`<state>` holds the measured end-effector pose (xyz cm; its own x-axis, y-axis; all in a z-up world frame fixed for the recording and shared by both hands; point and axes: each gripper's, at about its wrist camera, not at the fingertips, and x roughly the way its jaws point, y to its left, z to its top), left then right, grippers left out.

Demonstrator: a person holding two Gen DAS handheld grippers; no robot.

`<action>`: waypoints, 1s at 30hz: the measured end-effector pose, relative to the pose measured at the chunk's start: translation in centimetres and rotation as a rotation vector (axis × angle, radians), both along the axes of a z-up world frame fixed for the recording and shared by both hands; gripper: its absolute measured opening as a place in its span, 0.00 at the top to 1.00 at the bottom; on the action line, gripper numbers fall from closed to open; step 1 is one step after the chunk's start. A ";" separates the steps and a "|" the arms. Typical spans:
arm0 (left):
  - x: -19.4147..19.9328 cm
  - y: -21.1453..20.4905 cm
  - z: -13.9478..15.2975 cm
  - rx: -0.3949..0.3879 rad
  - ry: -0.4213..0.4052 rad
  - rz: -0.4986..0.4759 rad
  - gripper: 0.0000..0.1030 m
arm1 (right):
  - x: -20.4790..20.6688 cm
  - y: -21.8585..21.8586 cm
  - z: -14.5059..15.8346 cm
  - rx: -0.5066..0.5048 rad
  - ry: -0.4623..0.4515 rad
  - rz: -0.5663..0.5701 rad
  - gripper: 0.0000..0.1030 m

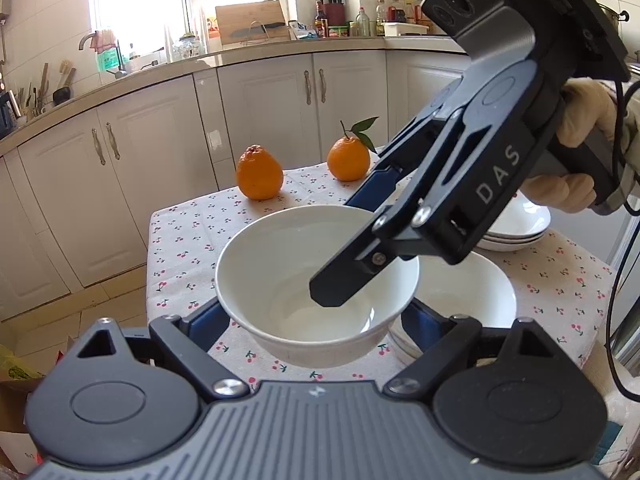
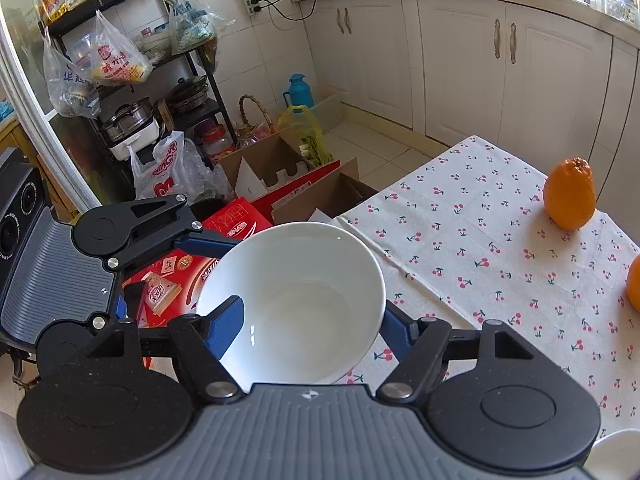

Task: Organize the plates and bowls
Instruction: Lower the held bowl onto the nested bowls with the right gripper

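A white bowl (image 1: 280,264) hangs in the air over the near left part of the cloth-covered table (image 1: 192,232). My left gripper (image 1: 316,312) is shut on it, one blue finger against each side of the outer wall. From the upper right my right gripper (image 1: 348,240) also grips it, one finger inside and the other outside the far rim. In the right wrist view the bowl (image 2: 304,280) sits between the right gripper's (image 2: 310,308) fingers, above the table's edge. A stack of white bowls (image 1: 472,292) and a stack of plates (image 1: 516,228) stand to the right.
Two oranges (image 1: 260,176) (image 1: 348,158) stand on the far part of the table. A gloved hand (image 1: 580,120) holds the right gripper. Cardboard boxes (image 2: 280,168) and bags crowd the floor beside the table. White cabinets (image 1: 132,184) run behind.
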<state>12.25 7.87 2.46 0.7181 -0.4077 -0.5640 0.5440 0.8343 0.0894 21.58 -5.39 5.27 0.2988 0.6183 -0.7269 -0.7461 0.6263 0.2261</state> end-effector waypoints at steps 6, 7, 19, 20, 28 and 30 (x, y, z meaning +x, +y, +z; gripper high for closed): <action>-1.1 -1.6 0.2 0.001 -0.002 -0.031 0.11 | -1.8 -1.9 0.1 -0.001 -0.011 -0.022 0.24; -1.4 -2.0 0.1 0.003 0.000 -0.036 0.11 | -2.1 -2.2 0.1 -0.001 -0.012 -0.026 0.24; -1.7 -5.7 -1.0 -0.011 0.037 -0.104 0.11 | -3.6 -6.7 -1.1 0.003 0.005 -0.106 0.24; -1.6 -5.9 -1.1 -0.011 0.040 -0.107 0.11 | -3.7 -7.0 -1.2 0.004 0.006 -0.111 0.24; -1.4 -6.8 -2.0 -0.012 0.075 -0.121 0.11 | -4.0 -7.9 -2.1 -0.006 0.019 -0.126 0.24; -1.4 -6.7 -2.1 -0.014 0.083 -0.123 0.11 | -4.0 -7.9 -2.4 -0.009 0.021 -0.126 0.24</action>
